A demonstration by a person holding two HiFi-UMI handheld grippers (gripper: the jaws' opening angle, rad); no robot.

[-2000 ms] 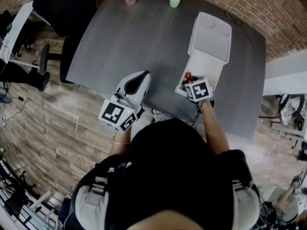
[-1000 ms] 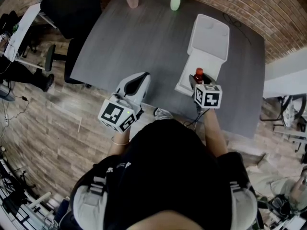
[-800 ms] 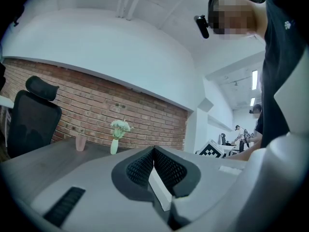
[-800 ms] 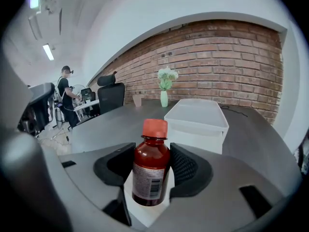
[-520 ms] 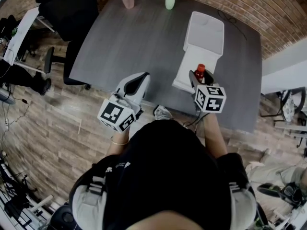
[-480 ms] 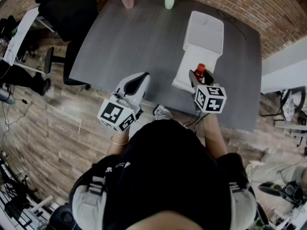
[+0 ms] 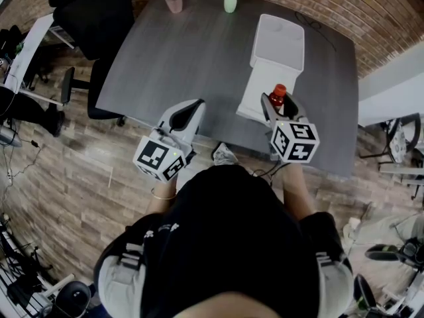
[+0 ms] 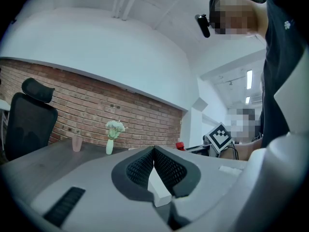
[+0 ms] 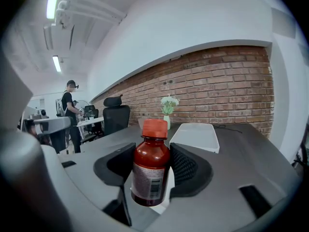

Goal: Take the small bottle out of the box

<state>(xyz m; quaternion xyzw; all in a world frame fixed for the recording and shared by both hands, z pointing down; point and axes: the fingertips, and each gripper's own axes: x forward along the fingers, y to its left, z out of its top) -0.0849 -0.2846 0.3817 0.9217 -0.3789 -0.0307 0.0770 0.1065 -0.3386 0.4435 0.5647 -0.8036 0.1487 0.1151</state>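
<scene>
Above the near end of the white rectangular open box (image 7: 277, 45) on the grey surface (image 7: 185, 52), the right tongs (image 9: 151, 164) stand wide, clamped on the upright small brown red-capped bottle (image 7: 279, 91). Two seconds earlier it sat low in the box; now it is raised and looks clear, so removal seems nearly done. The left tongs (image 8: 154, 161) are closed and empty, left of the box, unmoved.

Head cam steep down; gripper cams low, fwd; head+R share box (image 7: 278, 42), vase (image 7: 230, 2).
</scene>
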